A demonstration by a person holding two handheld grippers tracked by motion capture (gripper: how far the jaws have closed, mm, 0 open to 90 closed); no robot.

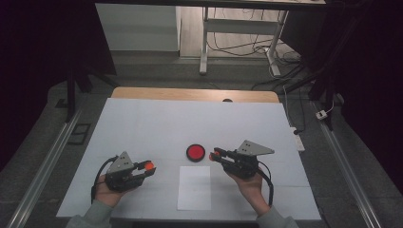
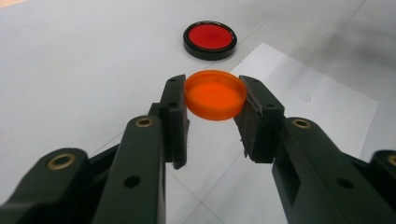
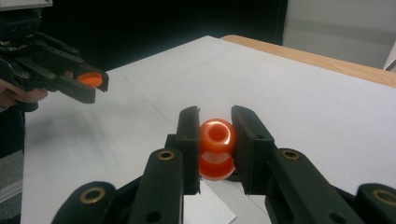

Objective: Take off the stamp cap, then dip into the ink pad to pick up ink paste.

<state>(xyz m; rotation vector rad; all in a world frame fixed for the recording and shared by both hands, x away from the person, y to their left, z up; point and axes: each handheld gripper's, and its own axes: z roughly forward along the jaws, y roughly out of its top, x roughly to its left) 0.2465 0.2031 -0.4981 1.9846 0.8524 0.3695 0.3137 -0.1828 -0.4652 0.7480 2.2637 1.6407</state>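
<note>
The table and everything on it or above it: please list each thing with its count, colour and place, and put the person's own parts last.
Table: one, white cover, wooden far edge.
Paper sheet: one, white, near centre of table.
Red disc: one, red with black rim, on the table beyond the sheet.
Orange cap: one, orange, between the left gripper's jaws.
Orange bottle-like piece: one, orange, between the right gripper's jaws.
Left gripper: one, black, shut on the cap.
Right gripper: one, black, shut on the piece.
</note>
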